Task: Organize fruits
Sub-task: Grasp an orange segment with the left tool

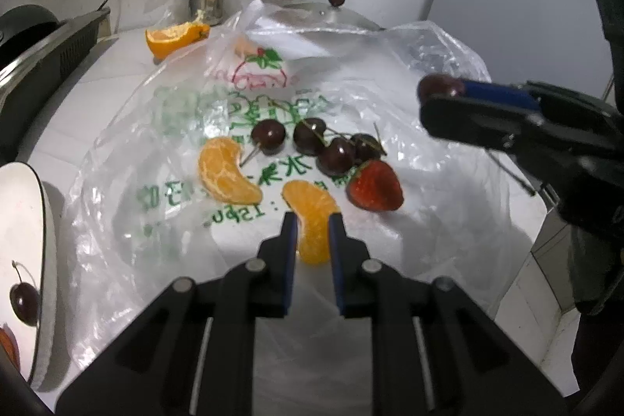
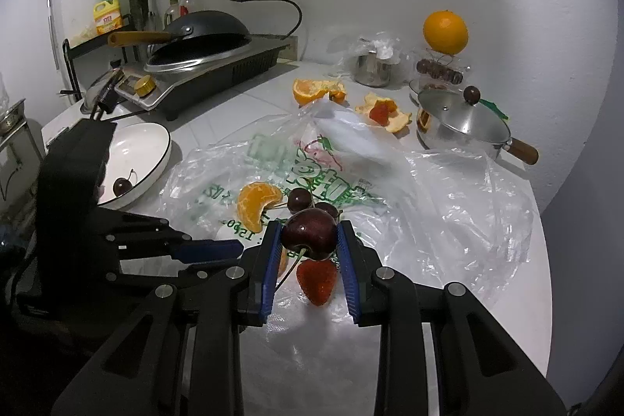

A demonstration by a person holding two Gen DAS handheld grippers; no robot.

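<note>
Fruits lie scattered on a crumpled clear plastic bag (image 1: 390, 73) with green printing, spread over the white counter (image 2: 241, 104). Only the left wrist view shows both orange segments: one (image 1: 226, 171) lying free, the other (image 1: 312, 221) between the blue pads of the left gripper (image 1: 312, 221), which close on its lower half. Beyond them sit four dark cherries (image 1: 335, 155) with thin stems and a red strawberry (image 1: 375, 186), touching the nearest cherry. The right wrist view alone shows the wok (image 2: 202, 30) on its cooker, the yellow detergent bottle (image 2: 107, 12), orange peel (image 2: 384, 110) and the steel lidded pot (image 2: 460, 123). In it the right gripper (image 2: 309, 234) clamps a glossy dark-red cherry (image 2: 309, 232) above the bag, its stem hanging down; that cherry and the fingers hide most of the cluster, and the strawberry shows underneath. A white plate (image 2: 156, 151) at the left holds one cherry (image 2: 122, 186); in the left wrist view the plate is cut off at the edge. A whole orange (image 2: 445, 32) rests on a clear container against the wall, whose dark contents are hard to make out.
</note>
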